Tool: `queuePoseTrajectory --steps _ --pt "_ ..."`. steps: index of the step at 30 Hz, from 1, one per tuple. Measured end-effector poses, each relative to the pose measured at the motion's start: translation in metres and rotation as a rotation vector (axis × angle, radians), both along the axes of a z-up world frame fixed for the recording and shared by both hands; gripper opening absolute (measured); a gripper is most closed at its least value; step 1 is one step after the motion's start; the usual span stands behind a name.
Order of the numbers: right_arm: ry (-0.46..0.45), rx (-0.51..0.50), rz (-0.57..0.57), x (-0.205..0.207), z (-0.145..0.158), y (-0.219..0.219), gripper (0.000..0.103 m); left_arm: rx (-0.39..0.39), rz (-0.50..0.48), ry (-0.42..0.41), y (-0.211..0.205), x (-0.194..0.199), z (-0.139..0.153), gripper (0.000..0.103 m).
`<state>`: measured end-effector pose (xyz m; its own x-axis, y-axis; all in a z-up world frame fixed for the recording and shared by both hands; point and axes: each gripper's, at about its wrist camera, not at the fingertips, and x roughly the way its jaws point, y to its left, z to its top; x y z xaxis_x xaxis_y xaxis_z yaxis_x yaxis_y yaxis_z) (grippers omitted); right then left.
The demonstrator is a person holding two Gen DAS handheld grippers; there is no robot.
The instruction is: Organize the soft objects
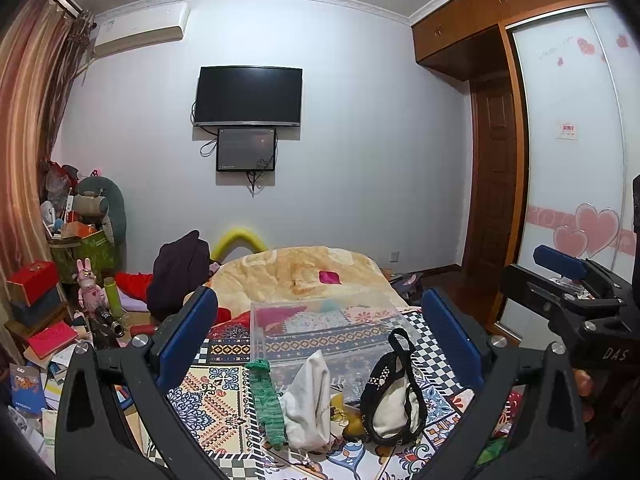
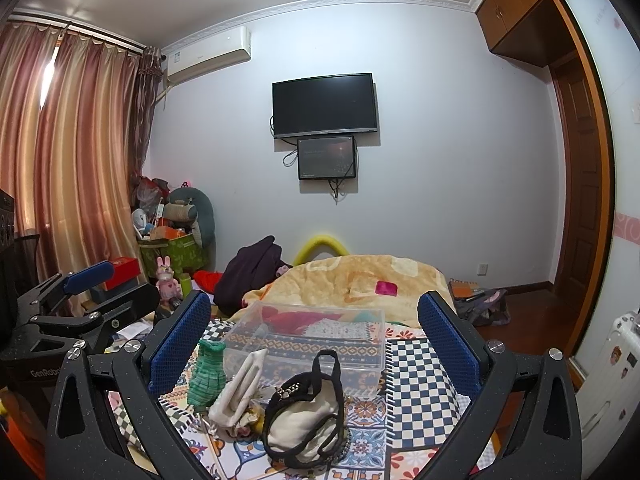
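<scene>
We hold the left gripper (image 1: 320,332) and right gripper (image 2: 314,338) above the bed (image 2: 420,384), jaws spread and empty. The green knit piece (image 2: 206,376), white cloth (image 2: 240,392) and black-trimmed pouch (image 2: 306,416) lie touching near the bed's near edge, just before the clear box (image 2: 304,340).

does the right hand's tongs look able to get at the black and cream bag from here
Probably yes. The right tongs stand open with the black and cream bag lying on the patterned bedspread just ahead between the fingers, nothing on top of it. The white cloth crowds its left side, so approach from above.
</scene>
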<state>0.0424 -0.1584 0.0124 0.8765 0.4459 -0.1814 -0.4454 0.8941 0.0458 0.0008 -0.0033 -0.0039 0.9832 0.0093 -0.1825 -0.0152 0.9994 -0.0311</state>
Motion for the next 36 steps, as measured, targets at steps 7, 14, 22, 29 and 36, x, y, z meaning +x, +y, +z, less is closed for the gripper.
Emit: queuePoseTrajectory --steps 7,14,22,29,36 --pt "-0.001 0.0 0.001 -0.001 0.001 0.001 0.103 -0.003 -0.004 -0.001 0.0 0.0 0.001 0.103" --pt "-0.007 -0.001 0.001 -0.004 0.002 0.002 0.103 -0.005 -0.009 -0.008 0.001 -0.003 0.004 0.103" --pt "-0.007 0.0 0.003 -0.005 0.003 0.002 0.103 0.004 -0.014 -0.009 0.0 -0.004 0.005 0.103" --pt "0.01 -0.009 0.006 0.0 -0.001 0.005 0.103 0.002 -0.006 0.005 0.001 0.0 -0.001 0.103" --pt "0.1 -0.037 0.01 0.02 -0.025 0.011 0.103 -0.006 0.015 0.091 0.013 0.015 -0.029 0.103"
